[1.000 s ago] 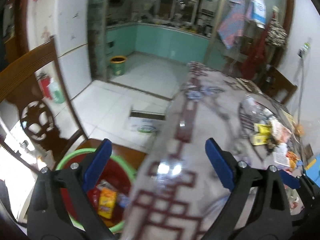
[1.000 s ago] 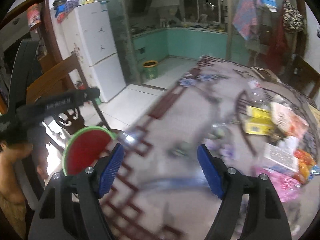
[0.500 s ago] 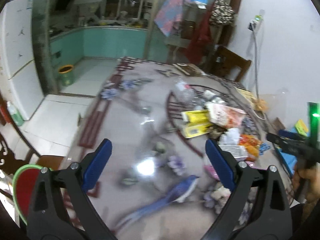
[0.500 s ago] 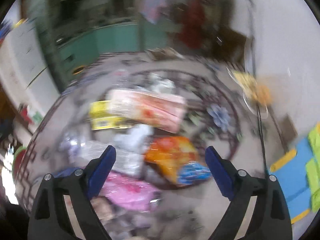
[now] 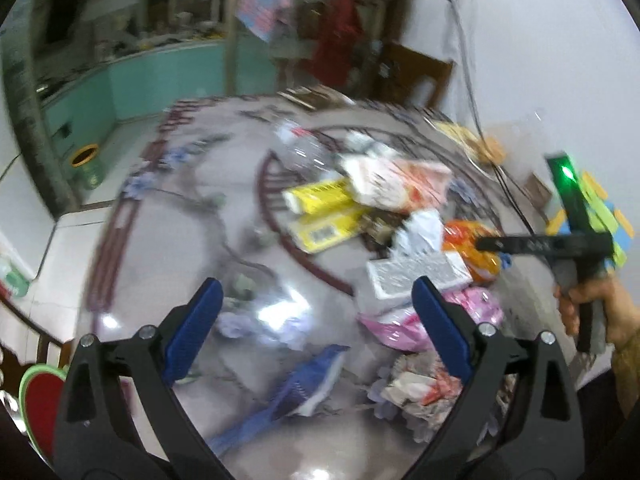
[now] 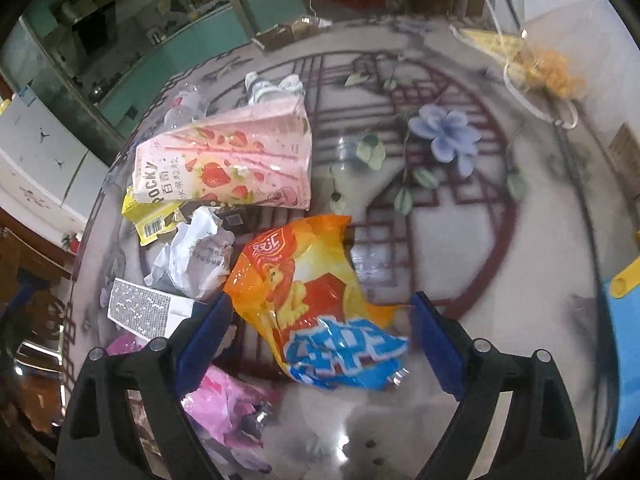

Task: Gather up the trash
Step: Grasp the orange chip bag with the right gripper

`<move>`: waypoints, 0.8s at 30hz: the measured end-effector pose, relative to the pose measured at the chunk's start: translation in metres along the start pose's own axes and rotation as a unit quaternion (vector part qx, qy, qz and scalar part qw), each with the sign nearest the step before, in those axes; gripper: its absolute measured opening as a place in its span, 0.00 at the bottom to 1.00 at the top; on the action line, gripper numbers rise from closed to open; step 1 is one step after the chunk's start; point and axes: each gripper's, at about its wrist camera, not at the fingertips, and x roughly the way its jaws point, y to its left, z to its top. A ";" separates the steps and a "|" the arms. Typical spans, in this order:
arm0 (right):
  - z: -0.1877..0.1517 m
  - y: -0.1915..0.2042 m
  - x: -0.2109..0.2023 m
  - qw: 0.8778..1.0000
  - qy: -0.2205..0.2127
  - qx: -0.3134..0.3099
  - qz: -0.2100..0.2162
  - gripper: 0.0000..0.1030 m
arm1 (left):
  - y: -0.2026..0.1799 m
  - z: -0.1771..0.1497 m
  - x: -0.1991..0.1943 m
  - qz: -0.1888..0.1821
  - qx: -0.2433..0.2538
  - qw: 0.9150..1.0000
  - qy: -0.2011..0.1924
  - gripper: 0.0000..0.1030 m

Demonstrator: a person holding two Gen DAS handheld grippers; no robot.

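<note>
Right gripper (image 6: 322, 322) jaws spread wide after just opening, orange-and-blue snack bag (image 6: 316, 304) lies between the pads at frame centre, not pinched. Pink Pocky box (image 6: 224, 164) upper left, crumpled paper (image 6: 200, 256) left of the bag. Left gripper (image 5: 316, 320) open and empty over the glossy table (image 5: 168, 240), trash pile at right of its frame, red bin (image 5: 38, 404) in the lower left corner

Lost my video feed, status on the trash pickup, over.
Right gripper open, orange snack bag between its fingers, not gripped. Left gripper open, empty, over the table. Crumpled paper crowds the bag.
</note>
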 end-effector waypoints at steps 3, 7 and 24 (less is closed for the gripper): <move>0.001 -0.006 0.012 0.999 0.020 0.025 0.044 0.64 | -0.024 0.002 0.012 -0.005 0.058 0.998 0.005 0.91; 0.004 -0.011 0.001 0.997 -0.001 0.046 0.063 0.52 | -0.060 0.008 0.031 -0.025 0.143 0.989 0.010 0.91; 0.010 -0.014 -0.031 0.994 -0.057 0.065 0.073 0.52 | -0.076 0.005 0.109 -0.085 0.146 0.979 0.116 0.74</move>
